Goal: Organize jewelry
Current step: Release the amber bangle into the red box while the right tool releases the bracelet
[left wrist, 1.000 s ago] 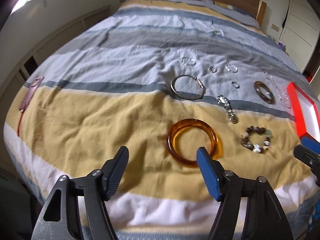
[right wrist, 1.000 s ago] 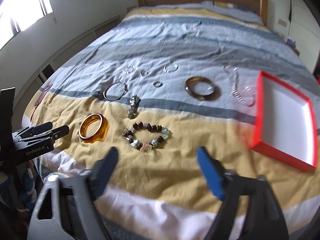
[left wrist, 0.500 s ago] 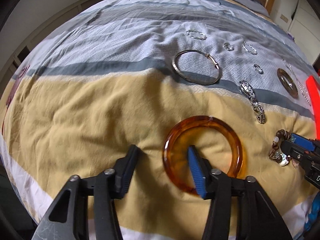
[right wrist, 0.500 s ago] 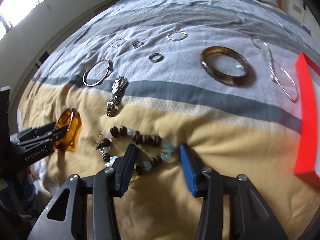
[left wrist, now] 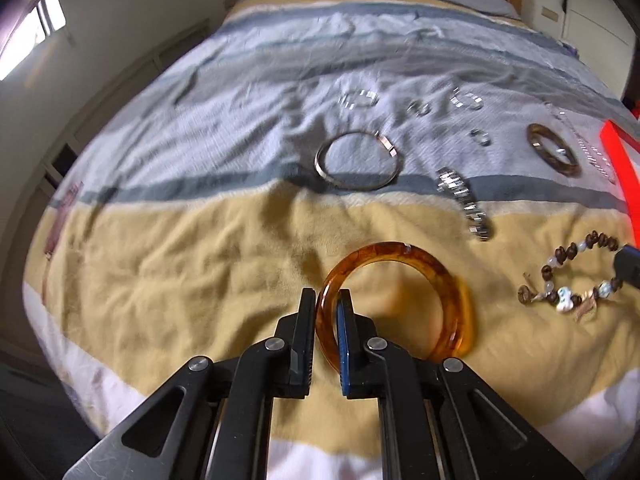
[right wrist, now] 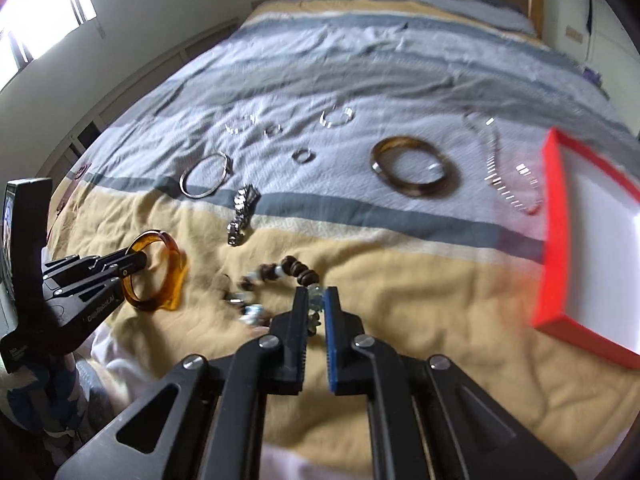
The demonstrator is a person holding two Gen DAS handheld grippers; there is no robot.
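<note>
Left wrist view: the left gripper [left wrist: 326, 300] has its fingers clamped on the near rim of the amber bangle [left wrist: 432, 276], which lies on the yellow band of the bed [left wrist: 160, 264] near its front edge. A silver hoop [left wrist: 357, 160] lies beyond it.

Right wrist view: the right gripper [right wrist: 316, 300] has its fingers clamped on the bead bracelet [right wrist: 296, 270], also on the yellow band. A brown bangle [right wrist: 414, 172] lies farther back; the red box [right wrist: 554, 240] sits at the bed's right edge.

"GenRobot.AI" on left tongs [right wrist: 138, 261]
</note>
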